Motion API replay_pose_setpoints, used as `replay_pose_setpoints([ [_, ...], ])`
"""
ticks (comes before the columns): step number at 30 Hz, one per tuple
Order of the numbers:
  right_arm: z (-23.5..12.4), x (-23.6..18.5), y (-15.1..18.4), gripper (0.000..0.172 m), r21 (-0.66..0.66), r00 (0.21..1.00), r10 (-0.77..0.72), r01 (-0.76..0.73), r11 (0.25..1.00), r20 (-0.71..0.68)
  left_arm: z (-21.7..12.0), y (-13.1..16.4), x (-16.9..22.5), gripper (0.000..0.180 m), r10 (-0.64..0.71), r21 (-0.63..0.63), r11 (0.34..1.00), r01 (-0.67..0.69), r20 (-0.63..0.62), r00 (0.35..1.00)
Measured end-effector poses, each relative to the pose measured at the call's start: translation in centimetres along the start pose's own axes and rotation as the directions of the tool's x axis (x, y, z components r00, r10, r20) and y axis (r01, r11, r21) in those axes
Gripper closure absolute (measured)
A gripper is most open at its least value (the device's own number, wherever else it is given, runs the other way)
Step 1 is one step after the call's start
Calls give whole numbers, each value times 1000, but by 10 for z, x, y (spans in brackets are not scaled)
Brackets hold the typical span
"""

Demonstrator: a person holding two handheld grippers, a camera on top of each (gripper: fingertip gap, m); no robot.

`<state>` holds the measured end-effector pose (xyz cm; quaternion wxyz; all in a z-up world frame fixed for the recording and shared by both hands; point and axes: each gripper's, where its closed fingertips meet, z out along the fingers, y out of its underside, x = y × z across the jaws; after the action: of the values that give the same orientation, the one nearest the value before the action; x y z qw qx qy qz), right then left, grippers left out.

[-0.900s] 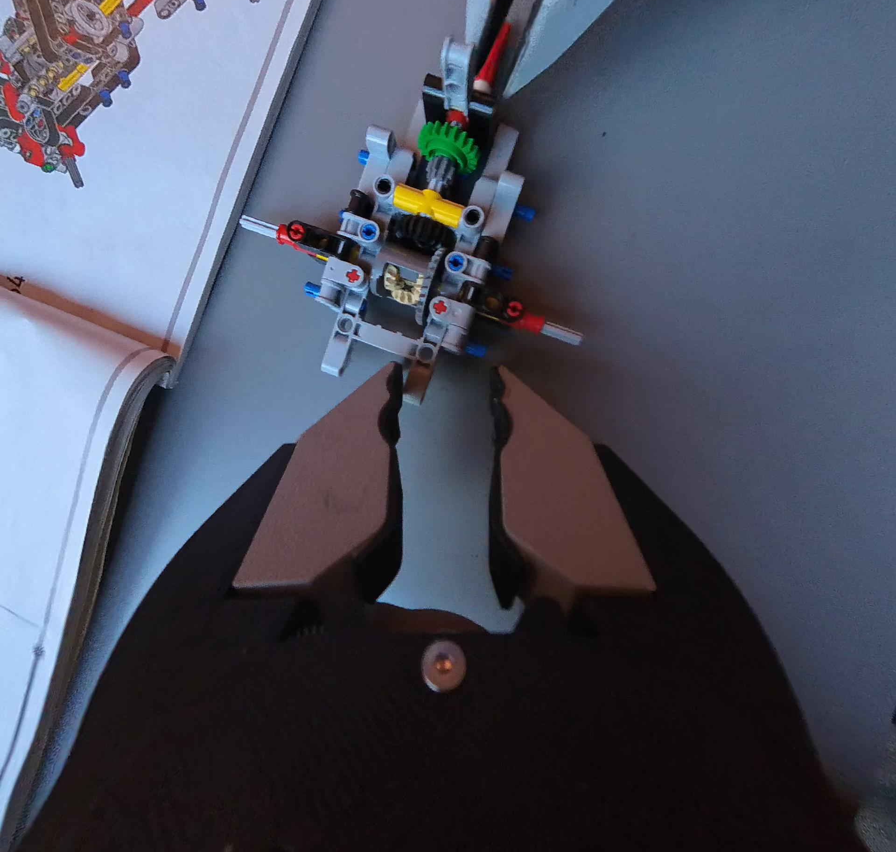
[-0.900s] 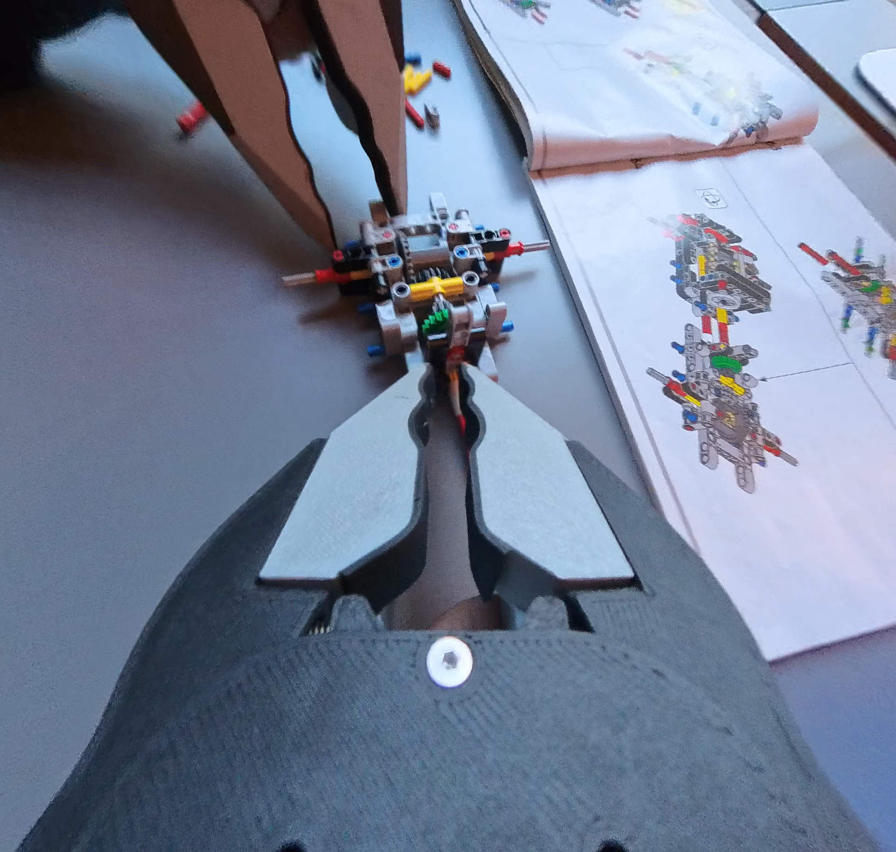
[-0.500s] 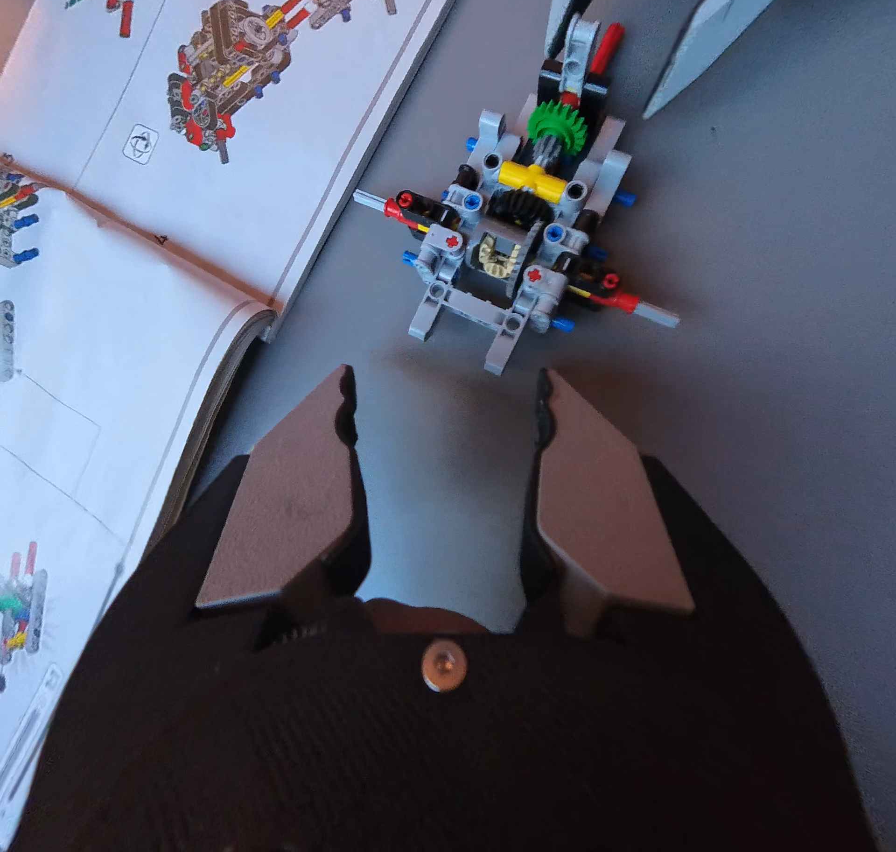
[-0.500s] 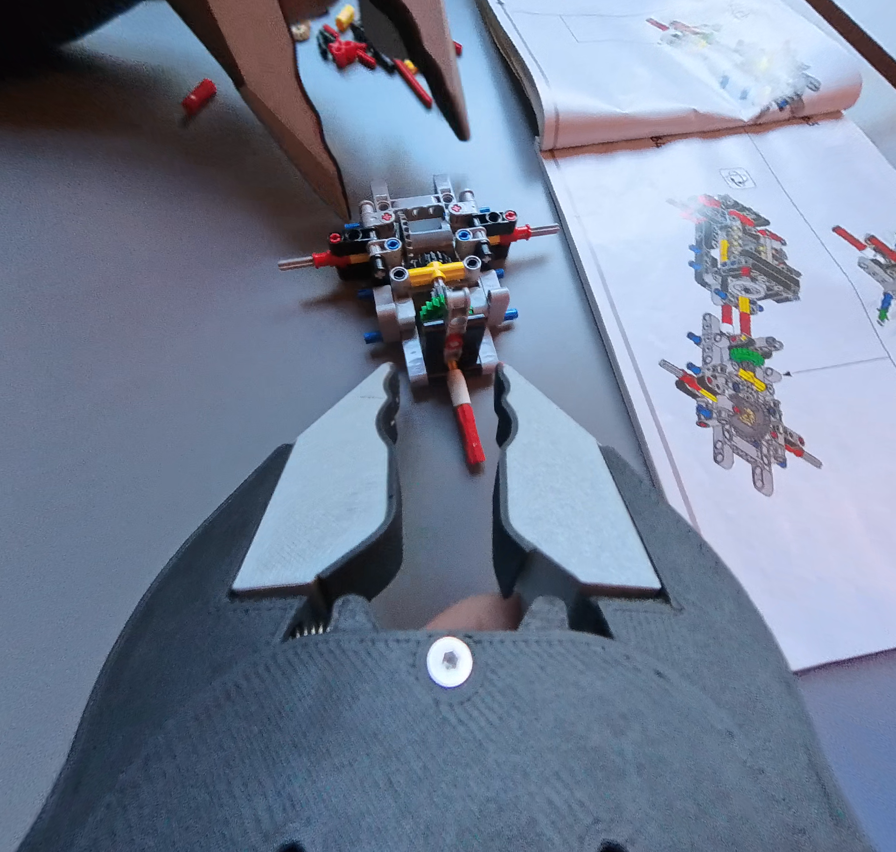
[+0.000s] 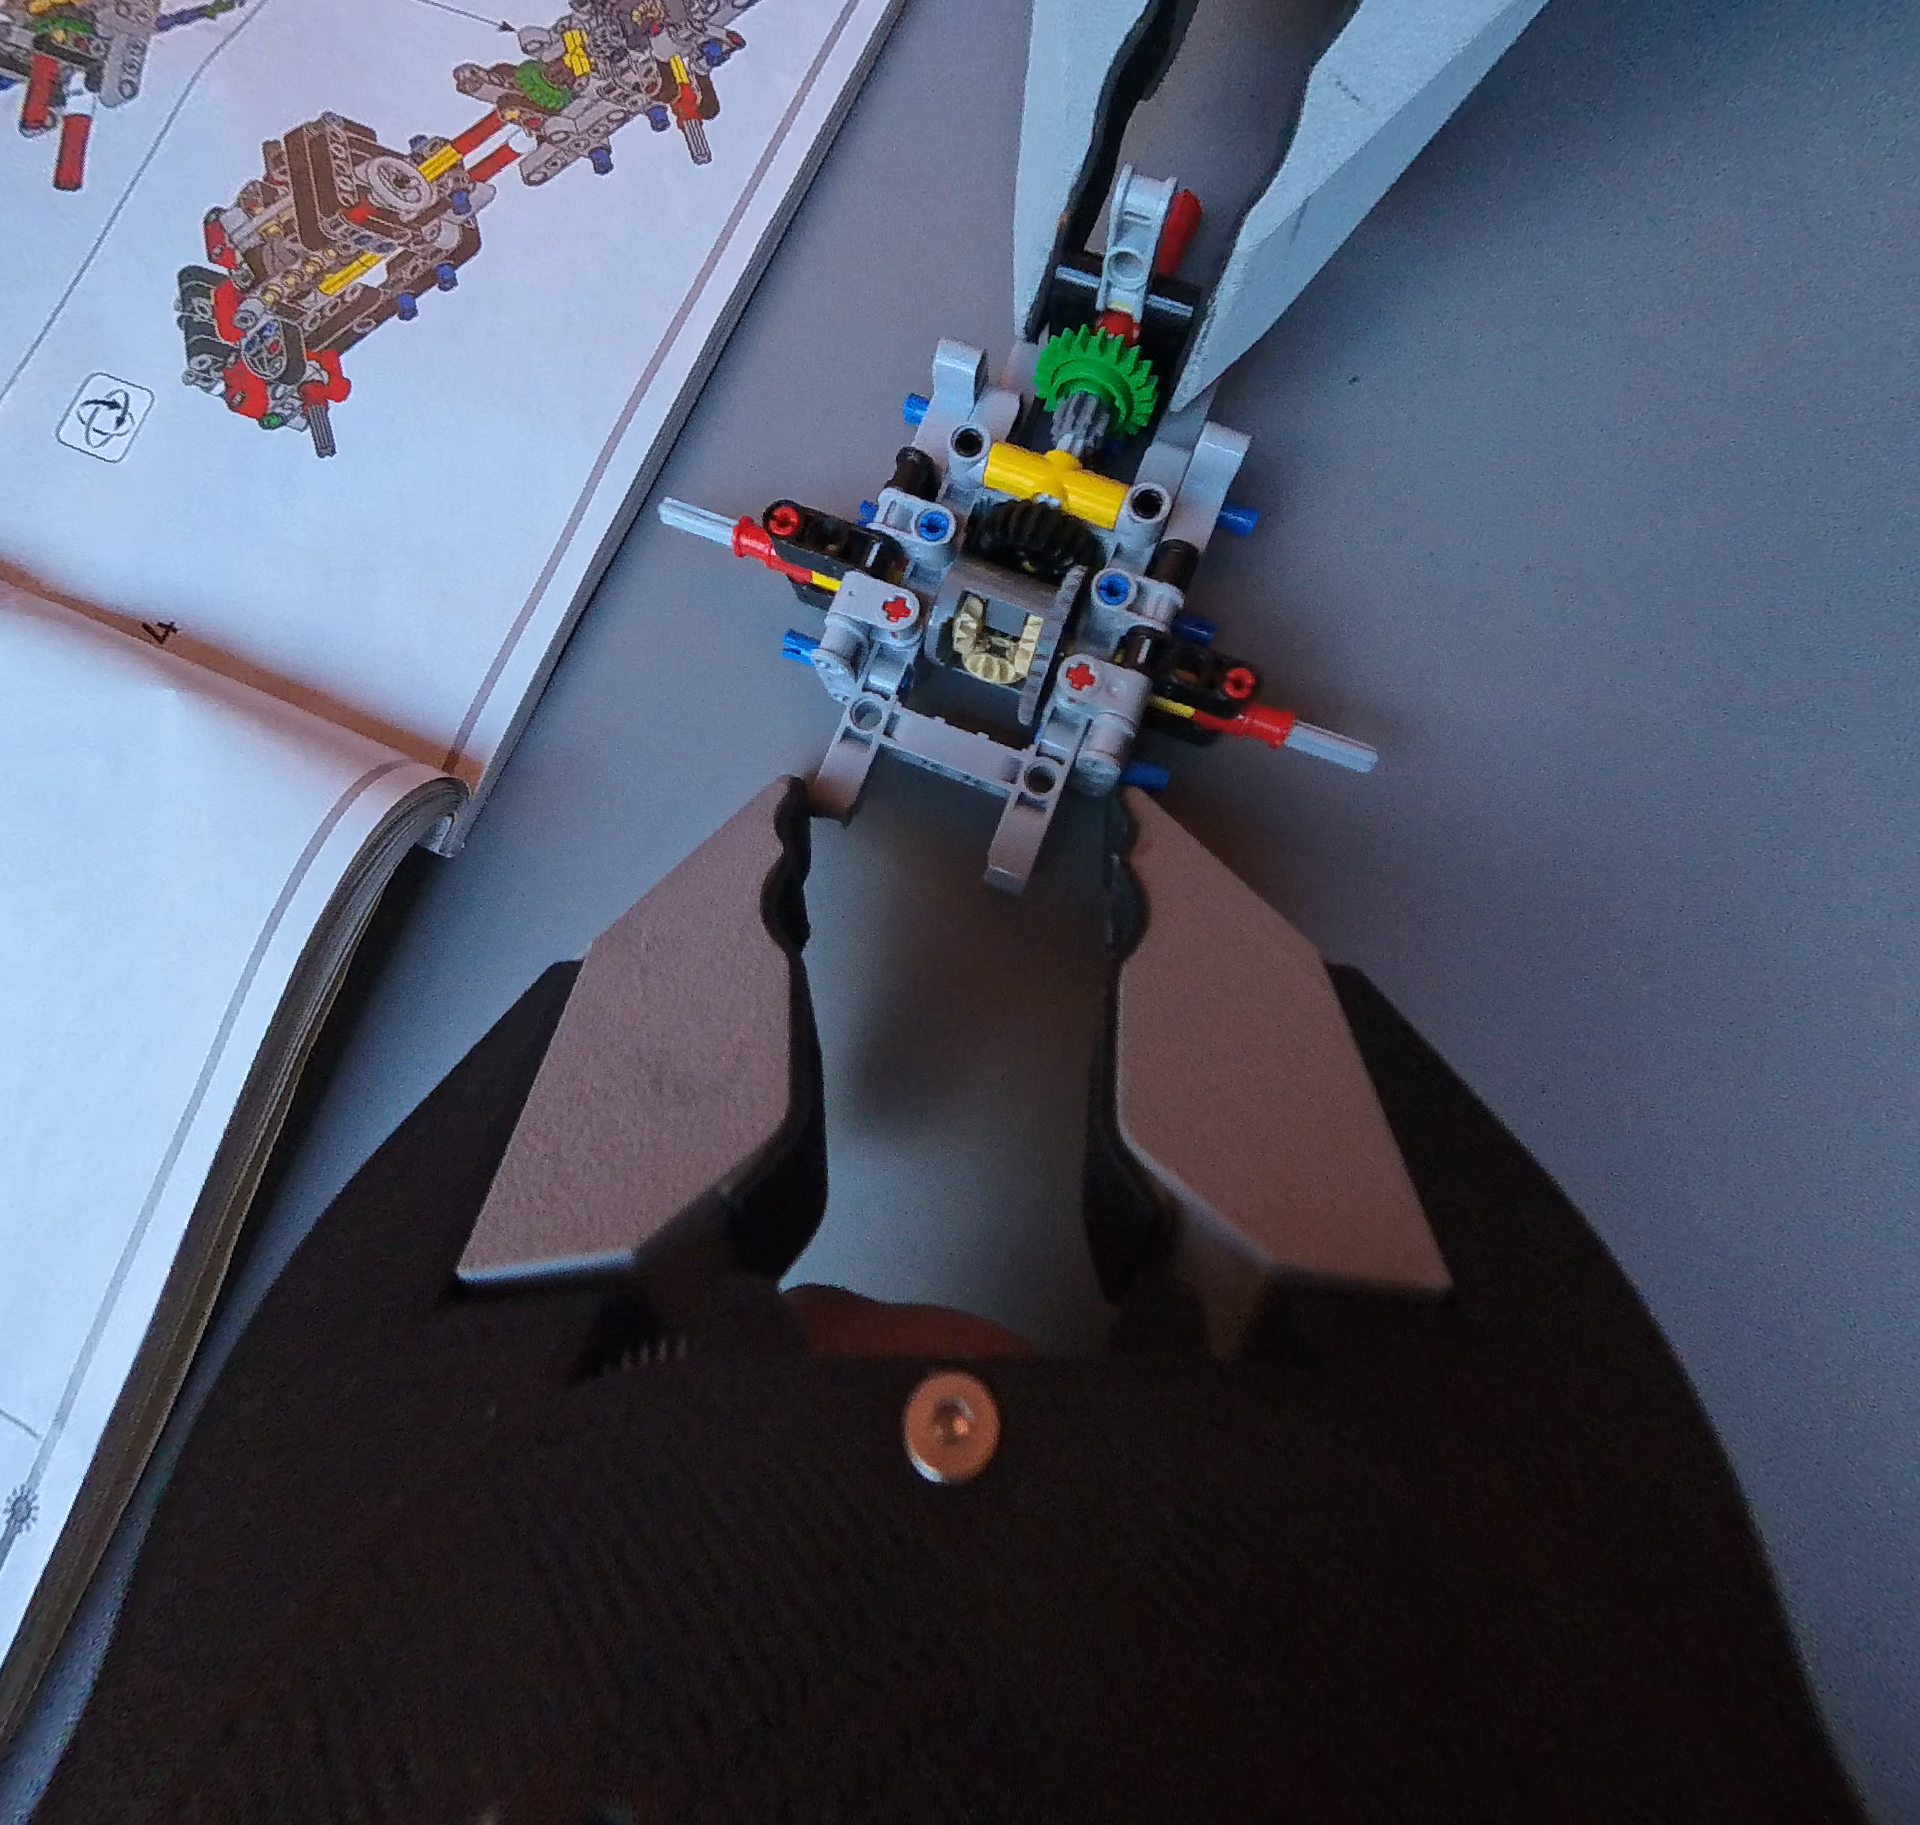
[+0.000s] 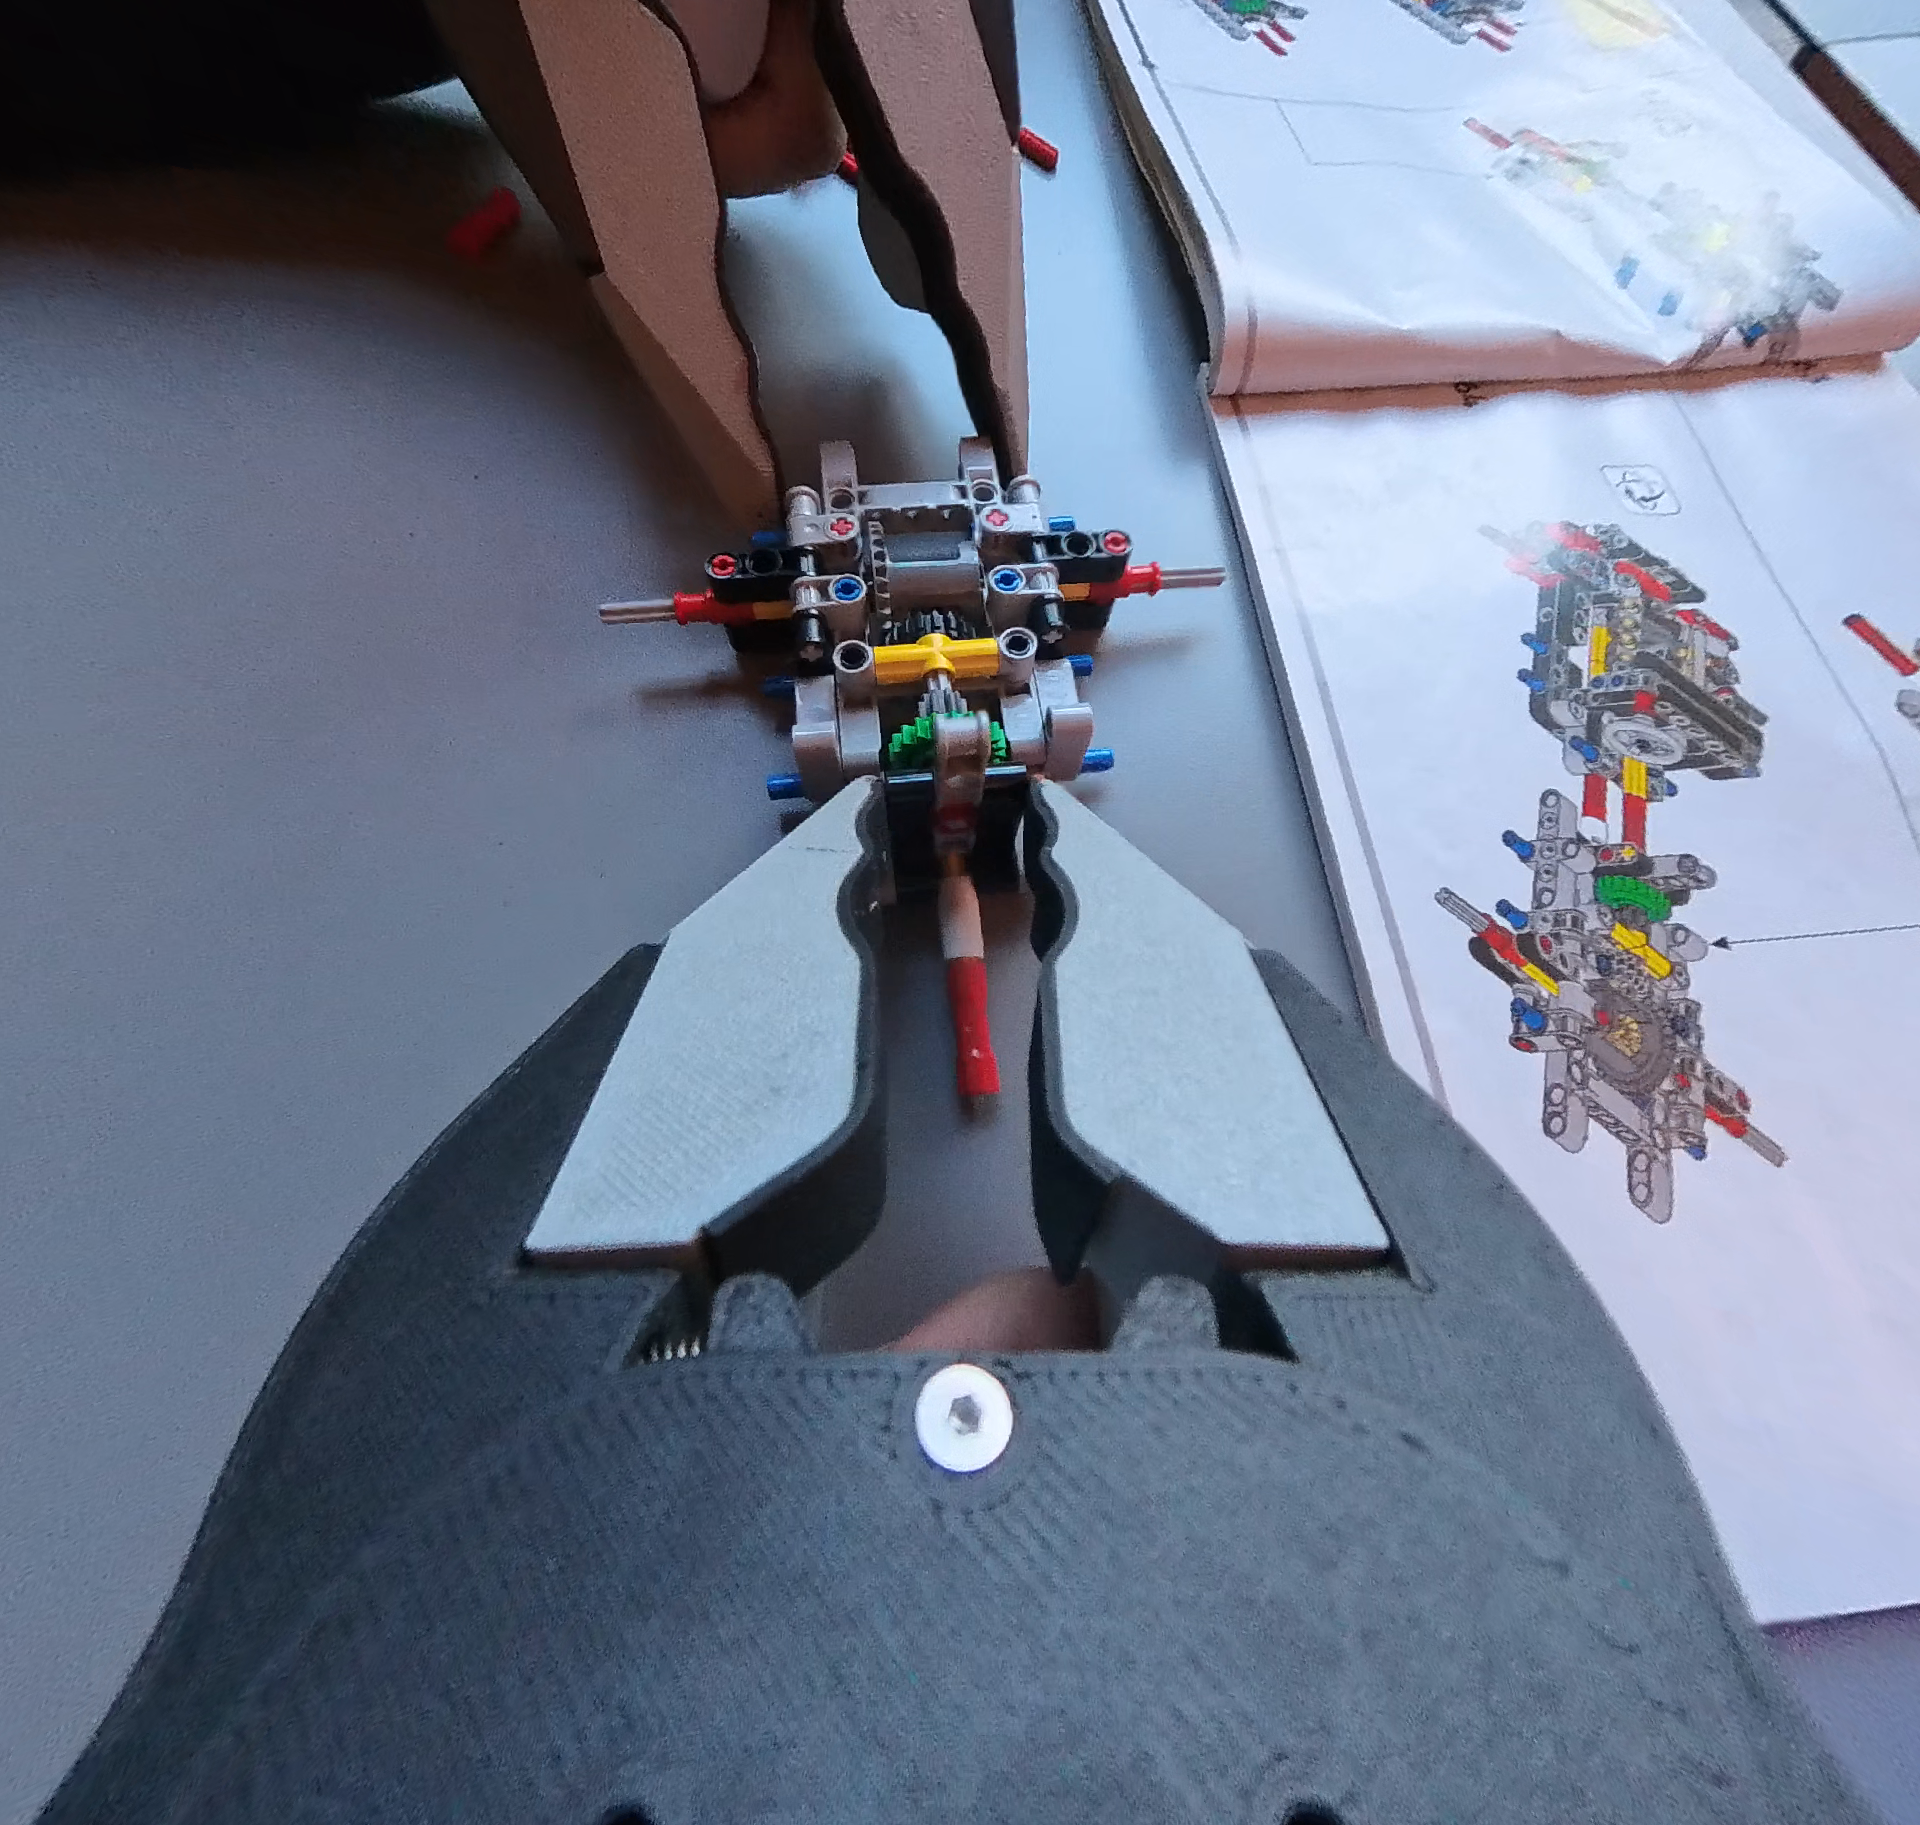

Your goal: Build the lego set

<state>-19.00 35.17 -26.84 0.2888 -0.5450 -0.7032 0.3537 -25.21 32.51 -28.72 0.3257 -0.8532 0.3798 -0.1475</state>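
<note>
A small brick gear model (image 5: 1039, 570), grey with a green gear, a yellow piece and red axles, lies on the grey table (image 5: 1558, 632). My left gripper (image 5: 961, 809) is open, its brown fingertips (image 5: 769, 840) flanking the model's two grey legs at the near end. The left tip touches one leg, and the other tip stands apart from its leg. My right gripper (image 6: 948, 788) is shut on the model's (image 6: 935, 632) black end block, with the red axle (image 6: 971, 1006) running back between its grey fingers (image 6: 1143, 944). Each gripper shows at the model's far end in the other view.
An open instruction booklet (image 5: 312, 425) lies left of the model in the left wrist view and to its right in the right wrist view (image 6: 1558, 632). Loose red pieces (image 6: 483, 217) lie behind the left gripper. Tip to tip, the grippers are about 8 cm apart.
Both grippers had backed off and opened. Now both have moved back in to the model: the right fingers closed on its black end, and the left fingers narrowed around the grey legs.
</note>
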Motion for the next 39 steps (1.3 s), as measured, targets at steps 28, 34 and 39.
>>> replay_pose_setpoints([
  [28,-4,-19,12,148,-49,999,16,-14,999,48,-2,3,12,122,-40,-52,998,43,59,997],
  [34,-4,-17,12,146,-49,999,28,-26,998,43,-2,3,-9,126,-129,-20,991,133,130,983],
  [39,-7,-17,11,144,-29,998,38,-37,999,47,-6,5,-19,126,-128,-26,990,135,194,973],
])
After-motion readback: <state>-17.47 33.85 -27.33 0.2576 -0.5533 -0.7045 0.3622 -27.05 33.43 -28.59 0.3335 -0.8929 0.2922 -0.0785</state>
